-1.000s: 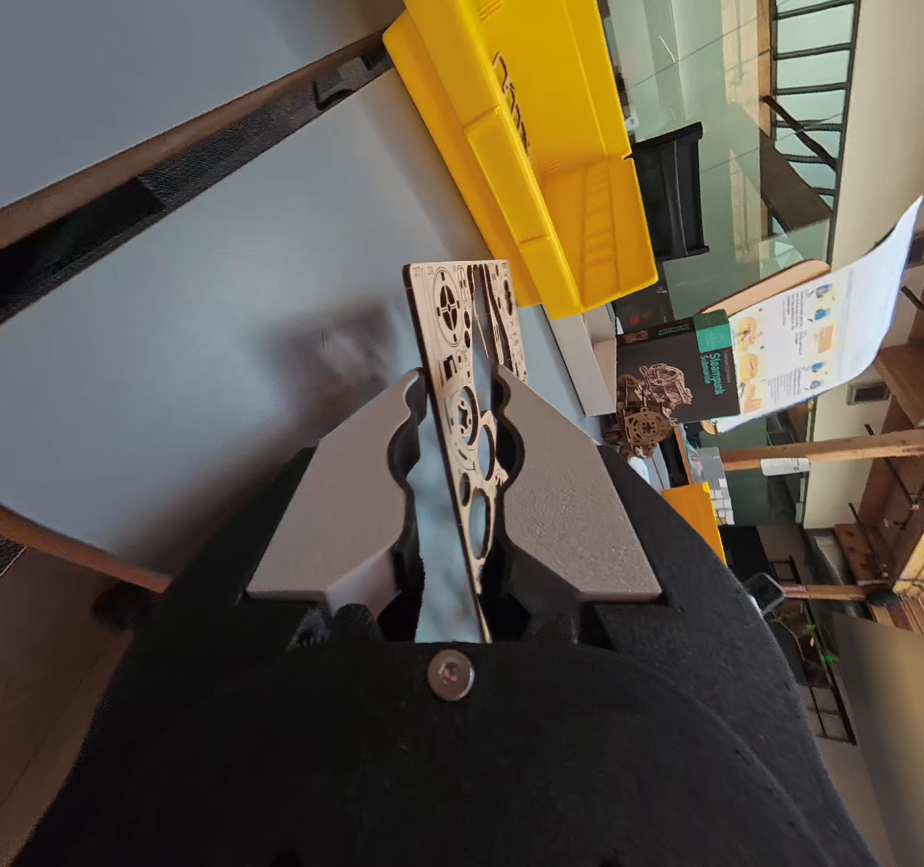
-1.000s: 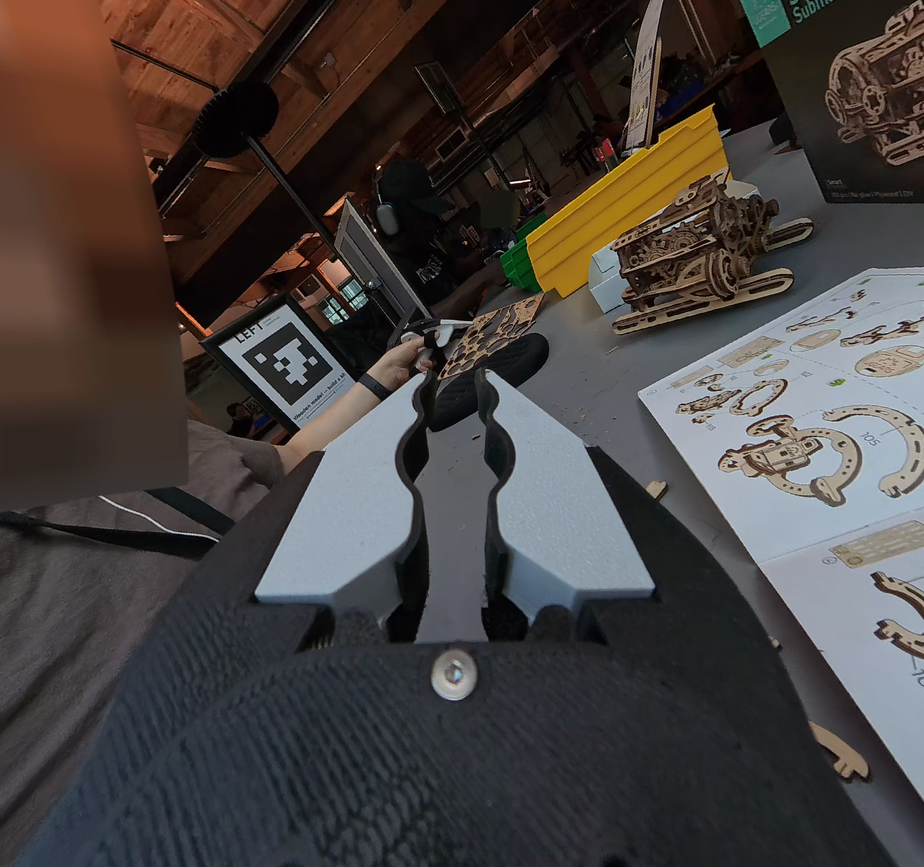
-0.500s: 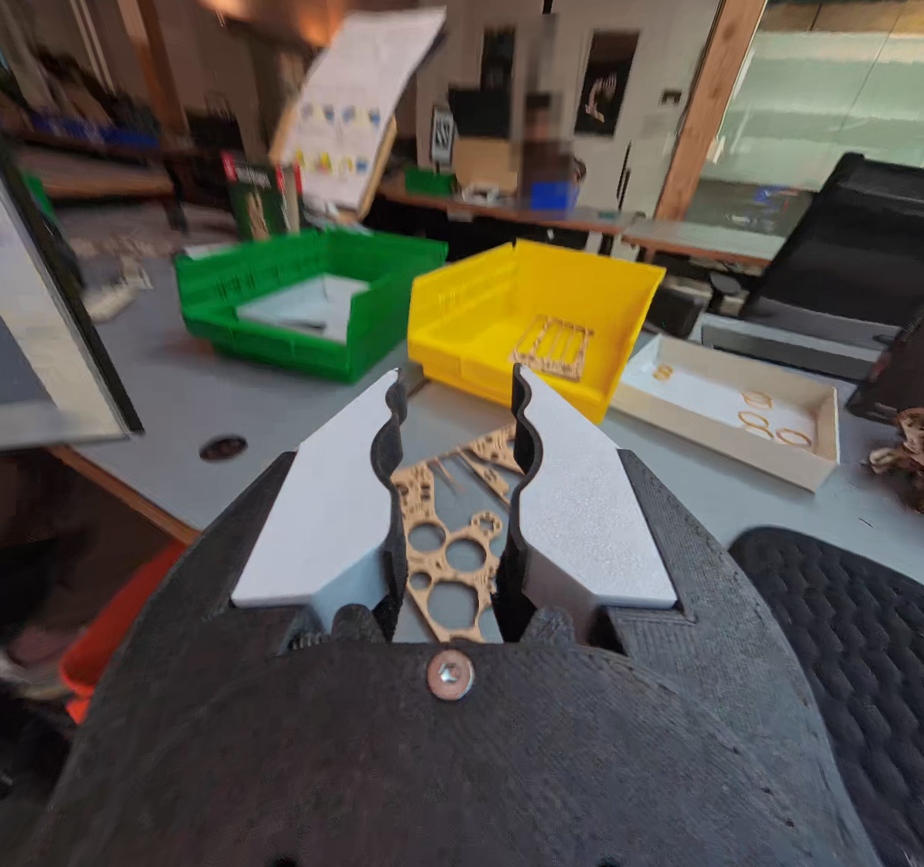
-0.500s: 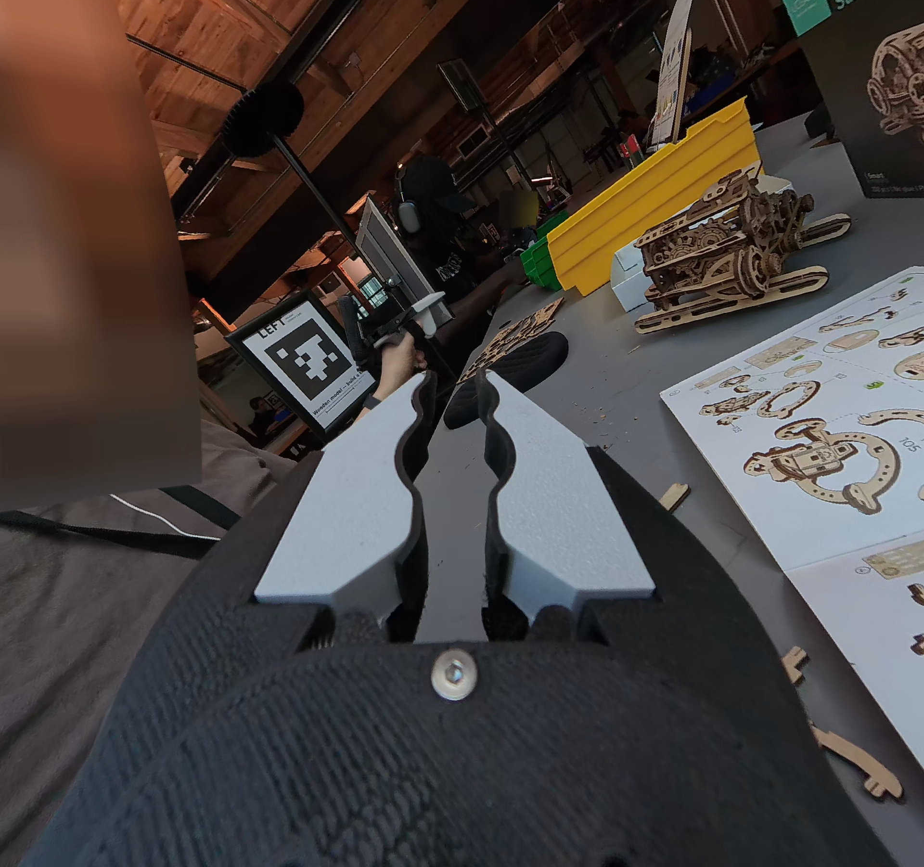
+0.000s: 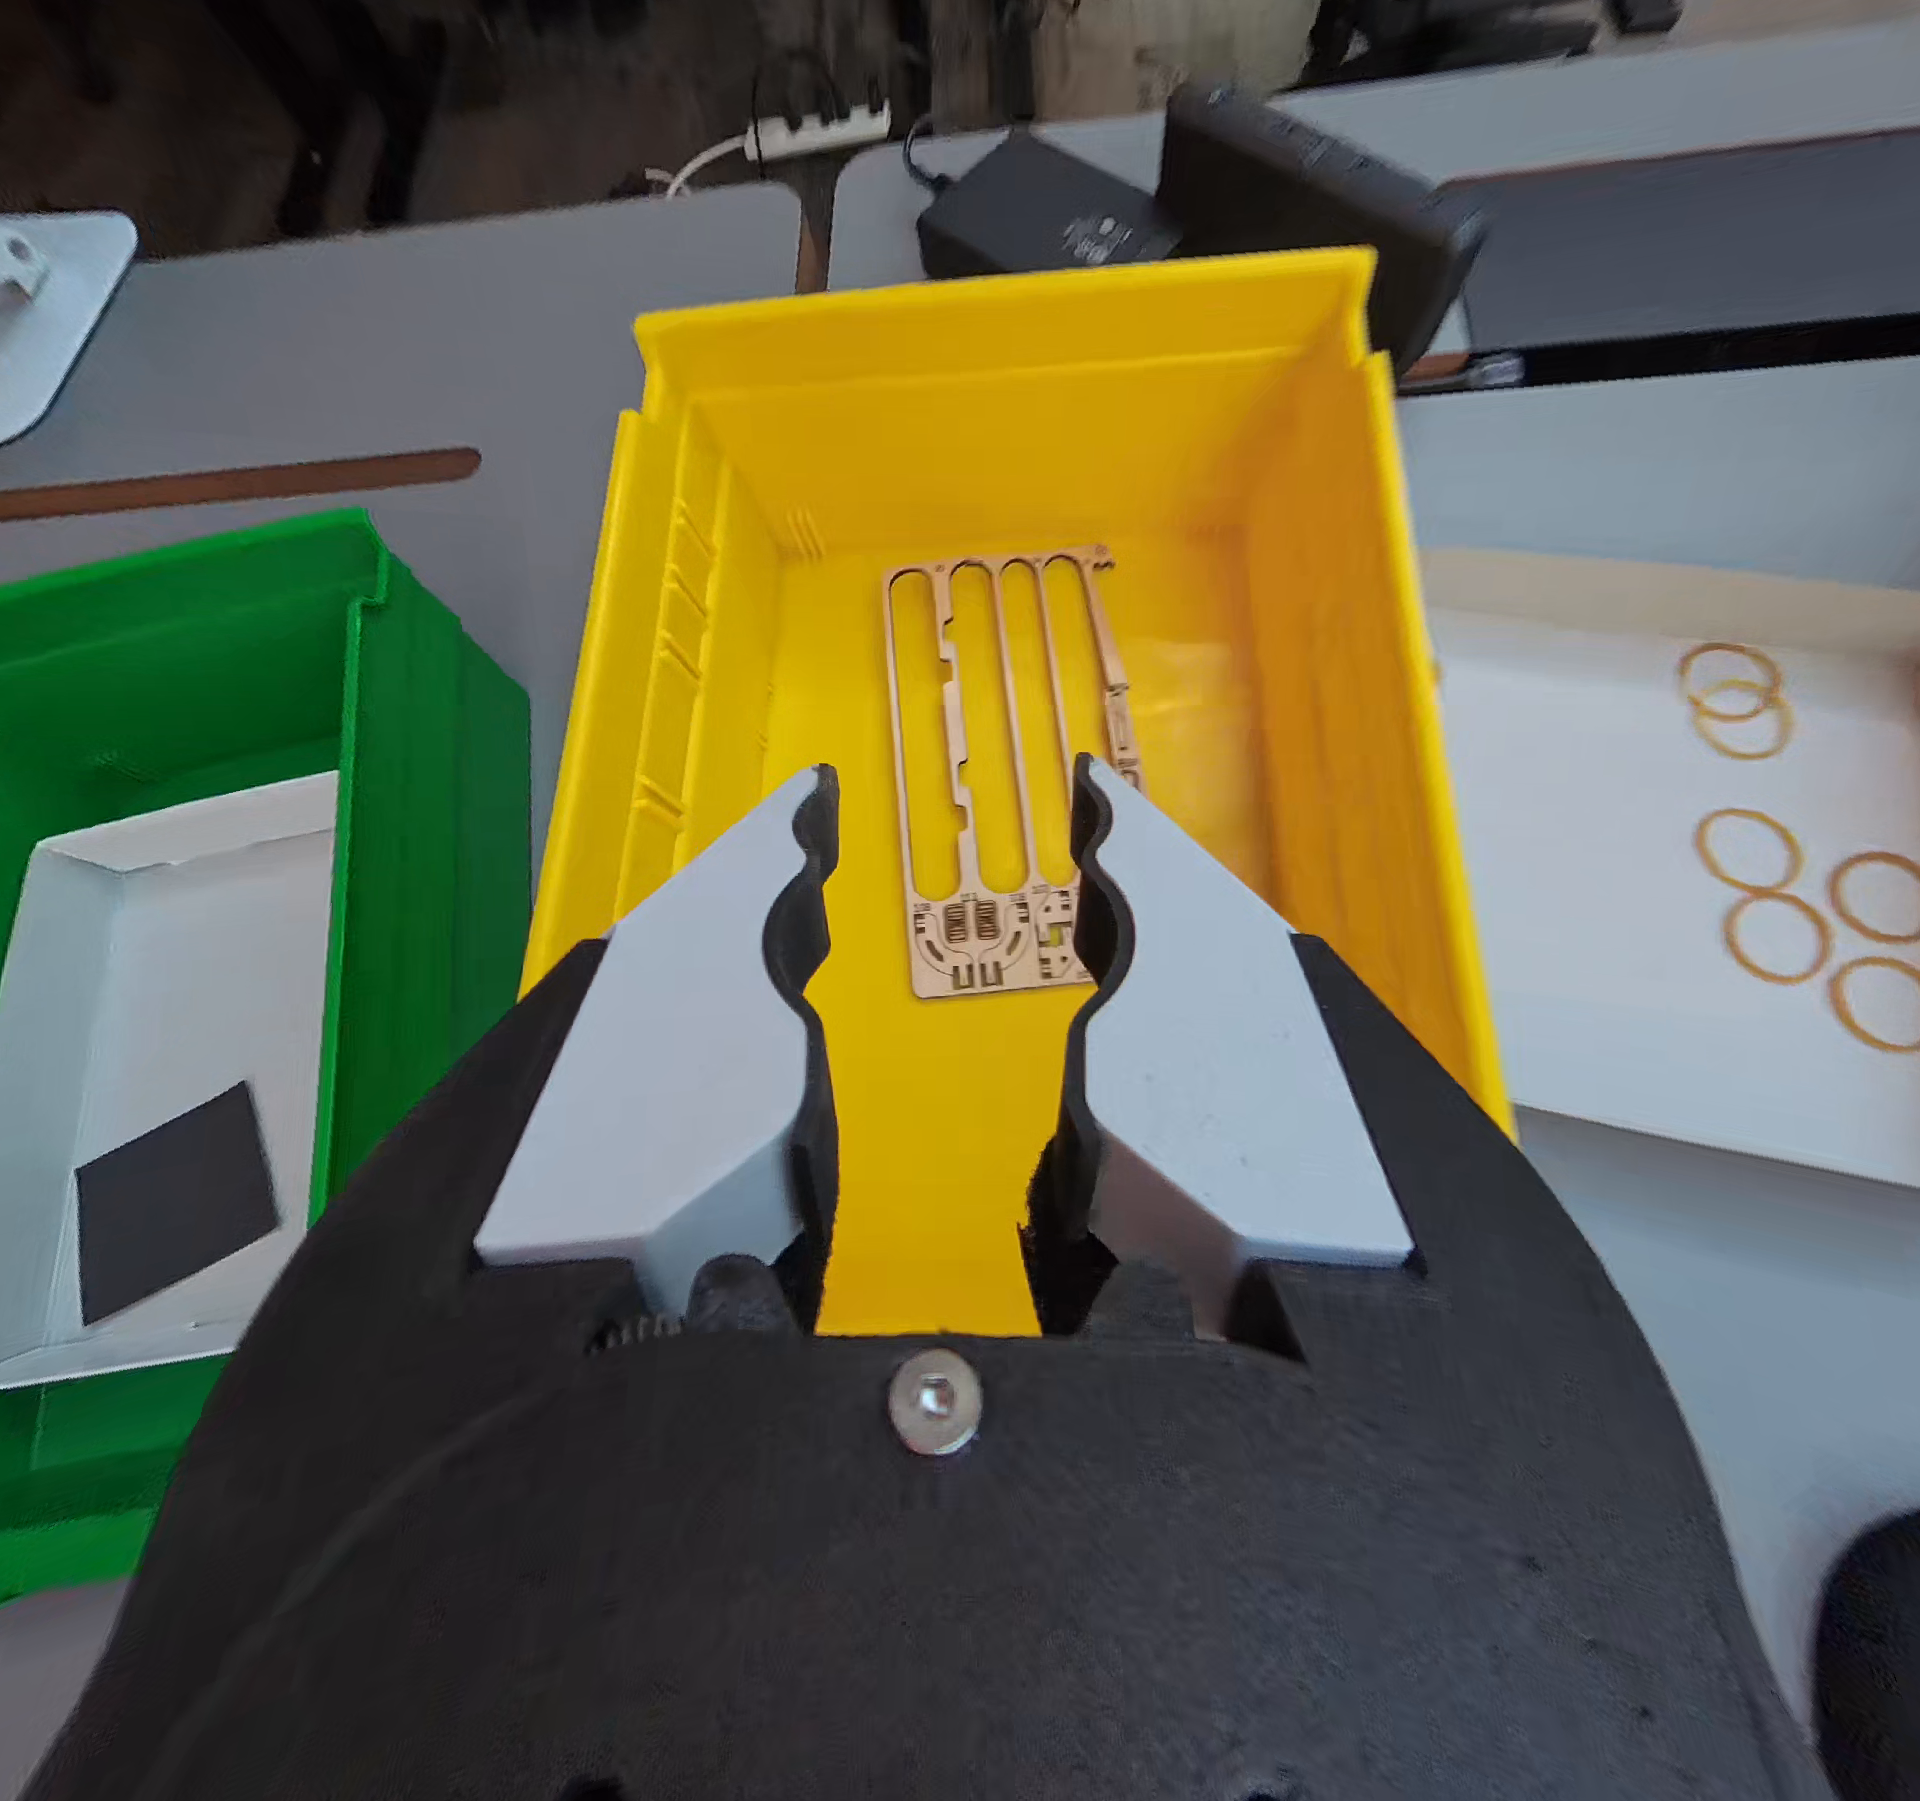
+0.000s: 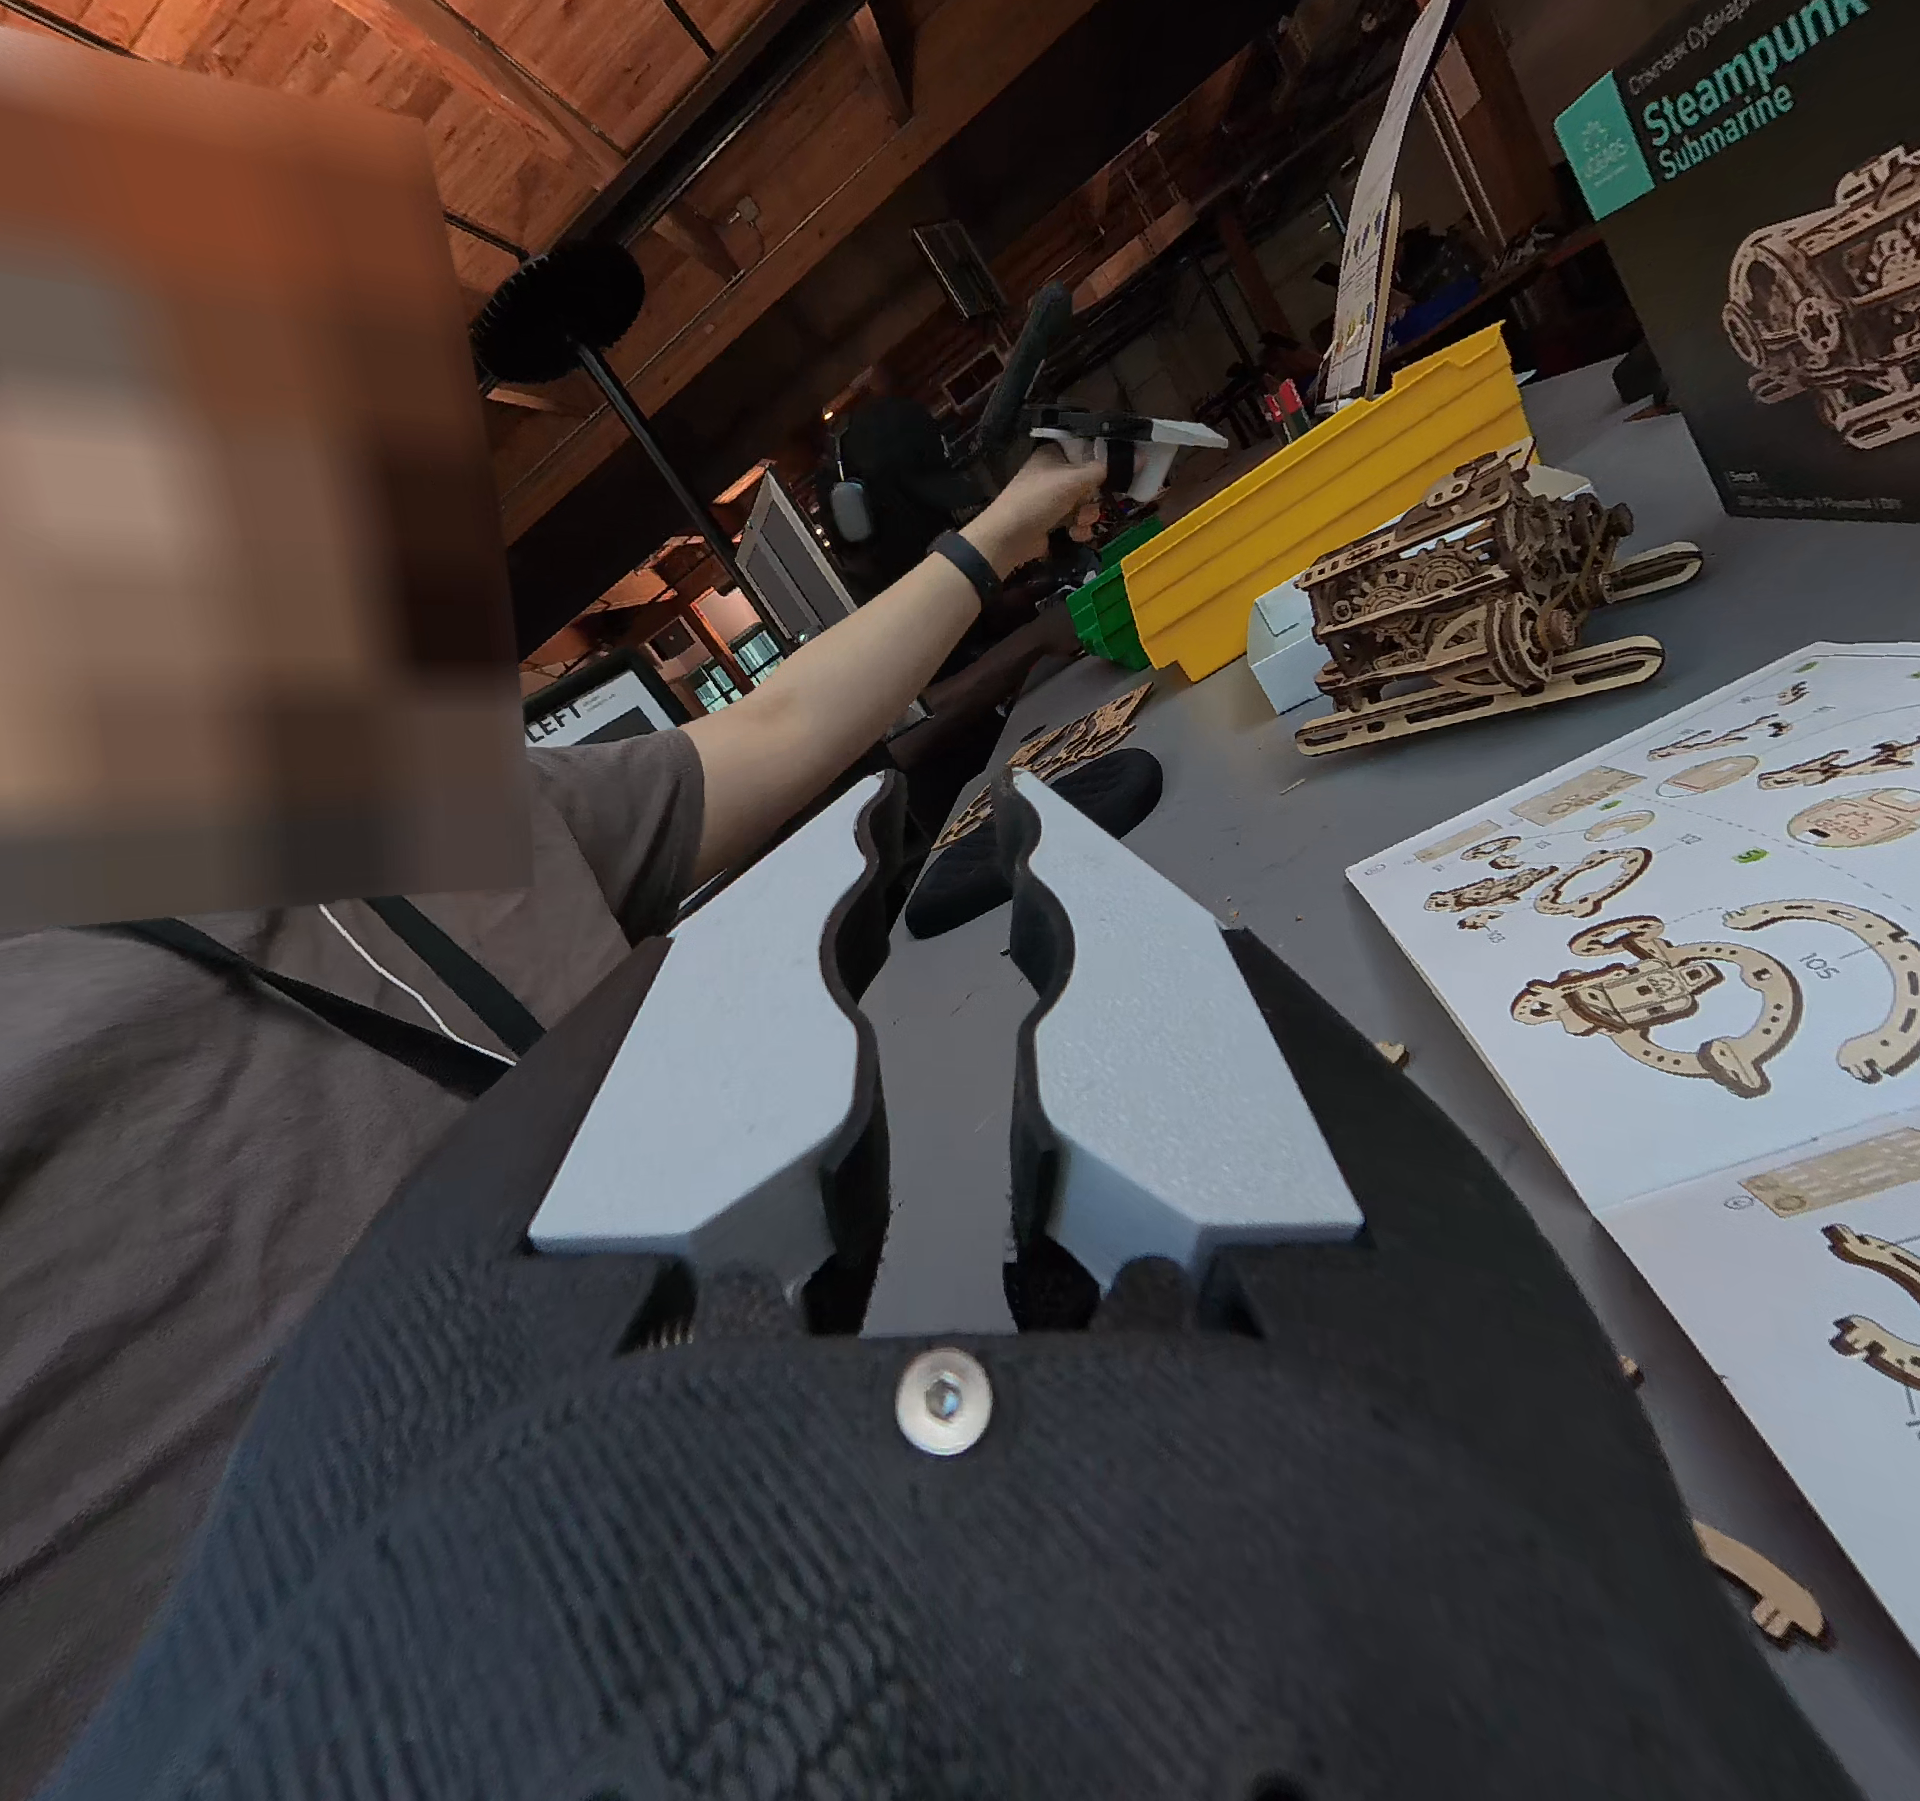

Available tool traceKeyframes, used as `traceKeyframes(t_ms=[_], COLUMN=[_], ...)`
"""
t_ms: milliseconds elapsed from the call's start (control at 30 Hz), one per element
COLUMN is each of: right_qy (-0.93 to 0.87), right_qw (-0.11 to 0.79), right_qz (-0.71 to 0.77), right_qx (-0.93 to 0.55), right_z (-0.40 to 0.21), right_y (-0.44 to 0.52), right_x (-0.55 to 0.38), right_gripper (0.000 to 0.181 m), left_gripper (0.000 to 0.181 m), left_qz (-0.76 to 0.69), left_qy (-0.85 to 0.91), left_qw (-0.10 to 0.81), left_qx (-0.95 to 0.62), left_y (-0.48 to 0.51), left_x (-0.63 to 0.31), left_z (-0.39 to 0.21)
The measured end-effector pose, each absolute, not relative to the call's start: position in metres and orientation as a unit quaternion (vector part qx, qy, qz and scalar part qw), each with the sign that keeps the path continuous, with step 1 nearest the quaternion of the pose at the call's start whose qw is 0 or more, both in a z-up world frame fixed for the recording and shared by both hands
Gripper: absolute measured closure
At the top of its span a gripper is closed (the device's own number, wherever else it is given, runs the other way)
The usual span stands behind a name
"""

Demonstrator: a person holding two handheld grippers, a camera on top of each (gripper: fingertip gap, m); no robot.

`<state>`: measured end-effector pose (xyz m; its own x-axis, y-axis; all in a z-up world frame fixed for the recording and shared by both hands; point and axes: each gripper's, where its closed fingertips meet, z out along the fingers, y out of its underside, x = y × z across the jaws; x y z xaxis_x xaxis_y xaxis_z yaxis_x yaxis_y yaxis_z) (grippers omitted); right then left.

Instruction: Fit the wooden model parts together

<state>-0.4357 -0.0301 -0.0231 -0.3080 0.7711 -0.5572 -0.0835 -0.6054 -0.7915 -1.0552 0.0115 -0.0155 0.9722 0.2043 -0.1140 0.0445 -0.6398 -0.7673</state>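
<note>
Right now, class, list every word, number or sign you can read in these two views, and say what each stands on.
I won't quote writing; these bear it.
Dark cardboard model box: large pale lettering, teal logo.
White paper instruction sheet: small printed numbers.
Black-and-white marker board: mostly hidden.
Thin laser-cut wooden sheet in yellow plastic bin: too small.
Black power adapter: blurred.

Printed lettering marks the dark model box (image 6: 1766, 224), instruction sheet (image 6: 1683, 930) and a sign (image 6: 597, 712).

The yellow bin (image 5: 1340, 712) stood open-topped, its floor bare around the wooden sheet (image 5: 997, 775) (walls closed three sides). The green bin (image 5: 416, 764) crowded its left; a white tray (image 5: 1558, 920) flanked its right.
</note>
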Motion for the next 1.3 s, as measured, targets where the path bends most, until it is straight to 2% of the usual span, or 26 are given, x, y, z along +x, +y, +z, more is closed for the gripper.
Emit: traceKeyframes(t_ms=[267,600,667,767,867,1000,1300], right_qy=[-0.331,-0.321,-0.324,-0.324,-0.321,-0.324,-0.338], right_qw=[0.302,0.291,0.292,0.293,0.297,0.304,0.314], right_qz=[0.724,0.73,0.729,0.728,0.73,0.73,0.728], right_qx=[-0.524,-0.529,-0.528,-0.529,-0.526,-0.52,-0.507], right_z=[-0.026,-0.027,-0.027,-0.027,-0.026,-0.024,-0.02], right_y=[-0.026,-0.022,-0.023,-0.023,-0.022,-0.023,-0.028], right_x=[-0.438,-0.439,-0.439,-0.439,-0.438,-0.436,-0.435], right_gripper=[0.167,0.166,0.166,0.167,0.167,0.168,0.168], left_gripper=[0.149,0.155,0.16,0.178,0.181,0.181,0.181], left_qz=[0.128,0.11,0.097,0.052,0.049,0.146,0.302], left_qy=[-0.06,-0.045,-0.041,-0.057,-0.057,-0.021,0.042], left_qw=[0.242,0.195,0.198,0.209,0.203,0.231,0.294], left_qx=[-0.96,-0.974,-0.974,-0.975,-0.976,-0.962,-0.906], left_y=[0.056,0.063,0.065,0.068,0.067,0.064,0.03], left_x=[-1.105,-1.112,-1.109,-1.101,-1.103,-1.114,-1.075], left_z=[-0.122,-0.148,-0.15,-0.152,-0.152,-0.123,0.026])
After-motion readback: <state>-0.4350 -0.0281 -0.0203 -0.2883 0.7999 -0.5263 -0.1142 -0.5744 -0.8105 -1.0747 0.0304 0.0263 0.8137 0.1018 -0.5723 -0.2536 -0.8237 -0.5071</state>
